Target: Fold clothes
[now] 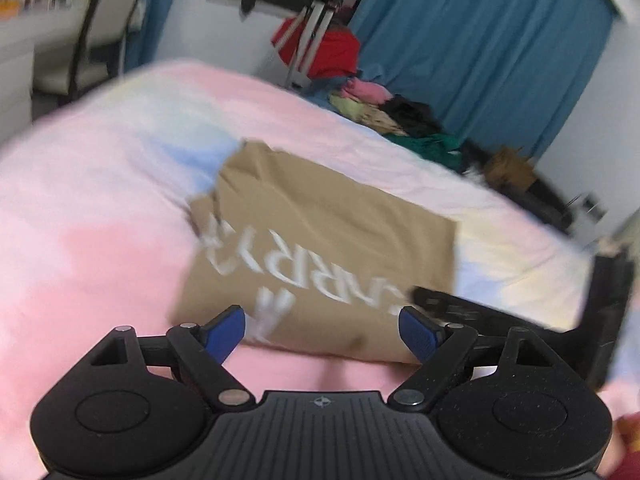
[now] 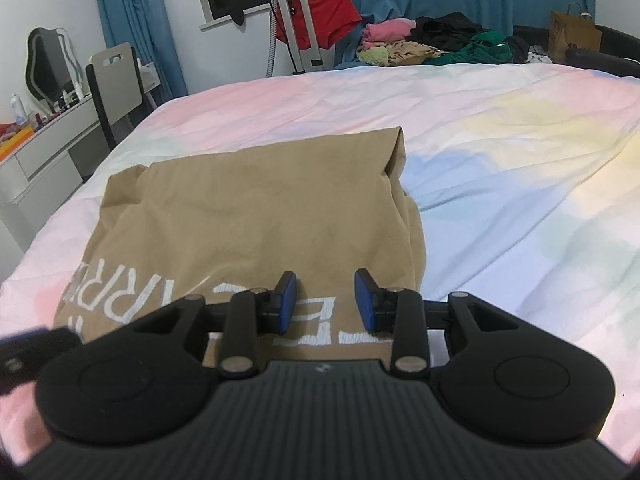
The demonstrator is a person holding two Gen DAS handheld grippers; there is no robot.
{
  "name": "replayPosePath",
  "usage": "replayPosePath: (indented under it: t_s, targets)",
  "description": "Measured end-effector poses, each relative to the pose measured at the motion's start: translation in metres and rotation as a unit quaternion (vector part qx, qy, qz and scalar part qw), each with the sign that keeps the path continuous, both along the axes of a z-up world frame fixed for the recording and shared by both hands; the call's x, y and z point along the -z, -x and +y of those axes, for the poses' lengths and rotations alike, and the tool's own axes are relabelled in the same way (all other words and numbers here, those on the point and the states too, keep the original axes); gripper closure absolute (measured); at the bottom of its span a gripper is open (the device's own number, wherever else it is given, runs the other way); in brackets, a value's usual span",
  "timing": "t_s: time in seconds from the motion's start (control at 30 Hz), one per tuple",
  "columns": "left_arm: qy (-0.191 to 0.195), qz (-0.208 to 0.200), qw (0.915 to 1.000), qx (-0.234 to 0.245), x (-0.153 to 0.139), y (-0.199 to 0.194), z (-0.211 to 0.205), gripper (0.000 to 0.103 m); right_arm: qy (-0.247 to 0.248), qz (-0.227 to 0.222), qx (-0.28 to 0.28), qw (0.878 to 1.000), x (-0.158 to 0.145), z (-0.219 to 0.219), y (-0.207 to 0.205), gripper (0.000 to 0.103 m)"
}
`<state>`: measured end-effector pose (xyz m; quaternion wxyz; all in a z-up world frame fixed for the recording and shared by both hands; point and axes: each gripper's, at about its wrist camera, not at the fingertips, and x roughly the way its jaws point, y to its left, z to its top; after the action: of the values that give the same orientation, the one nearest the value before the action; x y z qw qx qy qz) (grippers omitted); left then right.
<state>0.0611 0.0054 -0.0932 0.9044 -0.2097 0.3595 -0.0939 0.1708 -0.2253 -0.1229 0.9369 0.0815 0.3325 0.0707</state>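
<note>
A tan T-shirt point(image 2: 260, 216) with white lettering lies folded into a rectangle on the pastel bedspread point(image 2: 500, 152). In the left wrist view the tan T-shirt point(image 1: 320, 232) is blurred and lies just past my fingers. My left gripper point(image 1: 320, 316) is wide open at the shirt's near edge, with nothing between its blue pads point(image 1: 224, 332). My right gripper point(image 2: 326, 284) hovers over the shirt's near right part. Its jaws stand a little apart, and only flat fabric shows in the gap. The right gripper's black body point(image 1: 600, 320) shows at the right of the left wrist view.
A heap of loose clothes point(image 2: 432, 46) lies at the bed's far edge, beside a metal stand with a red garment point(image 2: 320, 16). A brown paper bag point(image 2: 572, 36) stands far right. A chair point(image 2: 116, 80) and a desk point(image 2: 48, 140) stand left of the bed.
</note>
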Motion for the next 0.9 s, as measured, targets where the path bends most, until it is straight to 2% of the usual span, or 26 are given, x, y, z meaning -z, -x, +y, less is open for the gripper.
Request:
replayPosePath:
  t_s: [0.07, 0.17, 0.27, 0.33, 0.43, 0.47, 0.5, 0.53, 0.6, 0.67, 0.7, 0.73, 0.77, 0.8, 0.83, 0.9]
  targets:
    - [0.054, 0.032, 0.9980, -0.004, 0.013, -0.011, 0.003, 0.017, -0.002, 0.000, 0.001, 1.000, 0.000, 0.000, 0.001, 0.068]
    - [0.132, 0.089, 0.9865, -0.038, 0.041, -0.032, 0.013, 0.023, -0.006, 0.000, 0.003, 1.000, 0.000, -0.001, 0.001, 0.068]
    - [0.185, 0.101, 0.9749, -0.072, 0.059, -0.043, 0.024, 0.024, -0.010, 0.002, 0.005, 1.000, 0.000, -0.002, 0.001, 0.068]
    - [0.231, 0.096, 0.9633, -0.097, 0.065, -0.044, 0.035, 0.026, -0.011, 0.002, 0.006, 1.000, 0.001, -0.002, 0.001, 0.068]
    - [0.306, 0.098, 0.9369, -0.137, 0.078, -0.040, 0.054, 0.041, -0.016, 0.001, 0.007, 1.000, 0.000, -0.004, 0.001, 0.068]
    - [0.322, 0.100, 0.9302, -0.144, 0.081, -0.038, 0.058, 0.050, -0.019, 0.000, 0.008, 1.000, 0.001, -0.005, 0.001, 0.068]
    - [0.328, 0.098, 0.9279, -0.147, 0.082, -0.037, 0.059, 0.056, -0.023, 0.000, 0.010, 1.000, 0.002, -0.005, 0.001, 0.068]
    - [0.329, 0.093, 0.9281, -0.147, 0.082, -0.036, 0.059, 0.058, -0.028, 0.000, 0.012, 1.000, 0.002, -0.006, 0.001, 0.068]
    - [0.327, 0.080, 0.9304, -0.145, 0.079, -0.033, 0.058, 0.071, -0.052, -0.001, 0.023, 0.998, -0.002, -0.011, 0.002, 0.068]
    - [0.318, 0.065, 0.9356, -0.138, 0.073, -0.032, 0.055, 0.074, -0.095, 0.000, 0.036, 0.995, -0.009, -0.018, 0.006, 0.065]
    - [0.315, 0.061, 0.9372, -0.136, 0.071, -0.031, 0.053, 0.075, -0.127, -0.001, 0.038, 0.991, -0.013, -0.023, 0.009, 0.062]
    - [0.313, 0.057, 0.9387, -0.133, 0.070, -0.031, 0.052, 0.076, -0.166, -0.002, 0.035, 0.985, -0.016, -0.028, 0.013, 0.049]
    - [0.310, 0.053, 0.9403, -0.131, 0.068, -0.030, 0.050, 0.076, -0.208, -0.004, 0.027, 0.978, -0.019, -0.032, 0.017, 0.039]
    - [0.309, 0.052, 0.9405, -0.130, 0.068, -0.030, 0.050, 0.076, -0.253, -0.004, 0.017, 0.967, -0.020, -0.036, 0.020, 0.015]
    - [0.311, 0.052, 0.9401, -0.131, 0.068, -0.029, 0.049, 0.076, -0.299, 0.001, 0.002, 0.954, -0.020, -0.037, 0.022, 0.007]
    - [0.313, 0.053, 0.9394, -0.131, 0.068, -0.028, 0.051, 0.076, -0.380, 0.026, -0.028, 0.924, -0.015, -0.037, 0.024, 0.009]
